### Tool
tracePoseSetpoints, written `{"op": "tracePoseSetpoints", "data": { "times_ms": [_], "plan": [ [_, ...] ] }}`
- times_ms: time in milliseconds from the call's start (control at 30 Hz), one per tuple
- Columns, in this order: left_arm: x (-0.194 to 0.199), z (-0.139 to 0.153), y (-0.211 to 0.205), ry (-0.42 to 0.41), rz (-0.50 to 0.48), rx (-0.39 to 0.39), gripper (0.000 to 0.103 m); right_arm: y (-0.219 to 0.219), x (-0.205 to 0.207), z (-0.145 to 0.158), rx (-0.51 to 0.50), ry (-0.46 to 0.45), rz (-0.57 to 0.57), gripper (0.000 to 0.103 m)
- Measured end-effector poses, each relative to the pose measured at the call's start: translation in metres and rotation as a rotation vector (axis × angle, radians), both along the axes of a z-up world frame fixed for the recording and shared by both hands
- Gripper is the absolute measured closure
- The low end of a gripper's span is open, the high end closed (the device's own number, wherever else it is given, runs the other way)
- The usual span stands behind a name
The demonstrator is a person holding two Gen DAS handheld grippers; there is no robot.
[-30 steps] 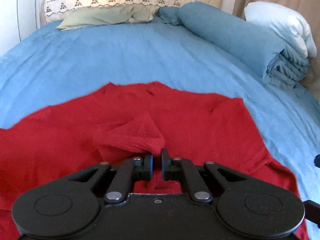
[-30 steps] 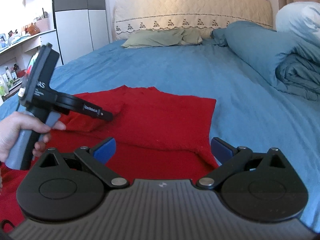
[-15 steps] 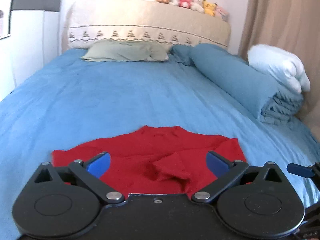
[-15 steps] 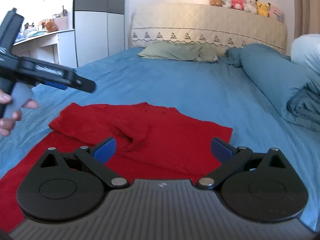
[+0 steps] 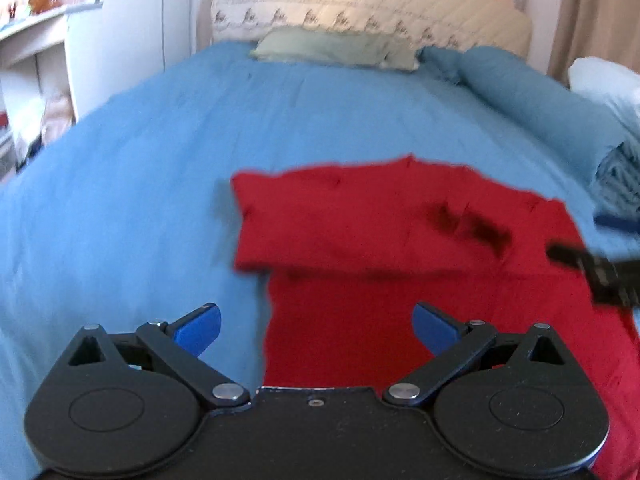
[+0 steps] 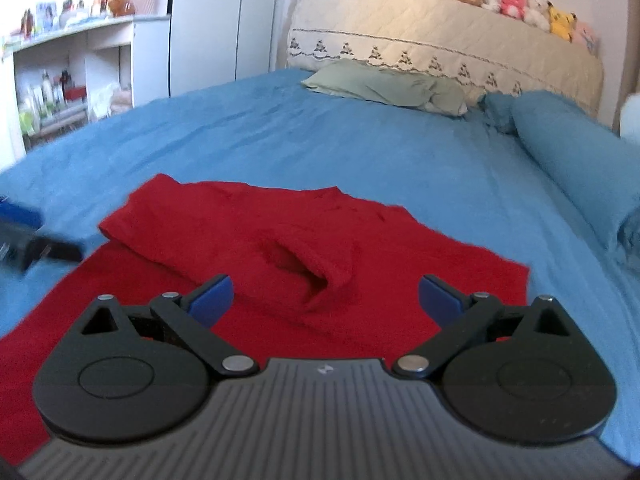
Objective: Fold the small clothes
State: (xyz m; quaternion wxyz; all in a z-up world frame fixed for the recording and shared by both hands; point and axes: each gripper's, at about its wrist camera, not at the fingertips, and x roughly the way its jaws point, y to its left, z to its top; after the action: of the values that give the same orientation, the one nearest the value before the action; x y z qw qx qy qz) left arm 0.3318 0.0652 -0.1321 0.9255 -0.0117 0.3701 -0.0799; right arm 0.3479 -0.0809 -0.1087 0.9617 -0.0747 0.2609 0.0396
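Observation:
A red knit garment [image 5: 384, 240] lies on the blue bed sheet [image 5: 140, 184], with a sleeve folded across its upper part. It also shows in the right wrist view [image 6: 280, 248], where the sleeve cuff opening faces me. My left gripper [image 5: 316, 330] is open and empty, above the garment's left edge. My right gripper [image 6: 324, 300] is open and empty, above the garment's near part. The right gripper's fingers [image 5: 580, 258] show at the right edge of the left wrist view. The left gripper's tip [image 6: 40, 246] shows at the left edge of the right wrist view.
A rolled blue duvet [image 6: 580, 168] lies along the bed's right side, with a white one [image 5: 608, 88] beyond it. A green pillow [image 6: 384, 86] and cream headboard [image 6: 440, 44] with plush toys [image 6: 520, 4] are at the far end. White shelves [image 6: 60, 76] and a wardrobe stand left.
My left gripper let go of the red sleeve, opened and moved left and down toward the garment's left edge. The sleeve now lies folded across the garment. The right gripper stayed open.

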Motion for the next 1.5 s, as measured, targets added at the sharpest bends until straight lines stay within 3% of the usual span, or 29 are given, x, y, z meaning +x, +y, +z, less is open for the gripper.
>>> {"op": "tracePoseSetpoints", "data": {
  "times_ms": [100,167,333,400,433,467,667,767,867,967,1100,1200,1267,1333,1400,1500],
  "plan": [
    [-0.005,-0.014,0.008,0.019,0.012,-0.014,0.000,0.016,0.031,-0.013,-0.112,-0.010,0.034,0.001],
    [-0.007,-0.020,0.014,0.024,0.019,-0.030,0.000,0.028,0.054,-0.022,-0.175,0.018,0.070,0.019],
    [-0.005,-0.023,0.025,0.027,0.028,-0.068,0.000,0.053,0.104,-0.054,-0.346,0.097,0.130,0.035],
    [-0.005,-0.023,0.029,0.026,0.031,-0.076,0.000,0.060,0.114,-0.066,-0.397,0.113,0.151,0.055],
    [-0.004,-0.023,0.029,0.027,0.031,-0.077,0.000,0.062,0.120,-0.070,-0.421,0.128,0.162,0.076],
    [-0.004,-0.023,0.030,0.028,0.032,-0.077,0.000,0.062,0.124,-0.073,-0.431,0.137,0.162,0.081],
    [0.000,-0.023,0.030,0.027,0.019,-0.072,0.000,0.026,0.132,-0.032,-0.281,0.010,0.045,0.081],
    [0.005,-0.021,0.025,0.018,0.007,-0.066,0.000,-0.015,0.134,-0.004,-0.168,-0.048,-0.061,0.081],
    [0.009,-0.020,0.021,0.009,0.002,-0.062,0.000,-0.061,0.131,0.005,-0.053,-0.080,-0.197,0.081],
    [0.014,-0.020,0.016,0.014,-0.003,-0.071,0.000,-0.102,0.123,-0.010,0.032,-0.048,-0.300,0.081],
    [0.019,-0.021,0.008,0.025,-0.021,-0.052,0.000,-0.131,0.120,-0.050,0.099,0.054,-0.332,0.081],
    [0.021,-0.019,0.005,0.020,-0.036,-0.022,0.000,-0.143,0.115,-0.060,0.156,0.046,-0.356,0.081],
    [0.023,-0.018,0.003,0.016,-0.039,-0.014,0.000,-0.154,0.112,-0.053,0.198,-0.011,-0.387,0.081],
    [0.025,-0.019,0.002,0.014,-0.039,-0.014,0.000,-0.158,0.099,-0.051,0.213,-0.045,-0.420,0.081],
    [0.028,-0.020,0.001,0.015,-0.033,-0.014,0.000,-0.166,0.101,-0.055,0.212,-0.009,-0.438,0.081],
    [0.032,-0.021,0.000,0.017,-0.016,-0.013,0.000,-0.167,0.098,-0.068,0.135,0.026,-0.486,0.087]
  ]
}}
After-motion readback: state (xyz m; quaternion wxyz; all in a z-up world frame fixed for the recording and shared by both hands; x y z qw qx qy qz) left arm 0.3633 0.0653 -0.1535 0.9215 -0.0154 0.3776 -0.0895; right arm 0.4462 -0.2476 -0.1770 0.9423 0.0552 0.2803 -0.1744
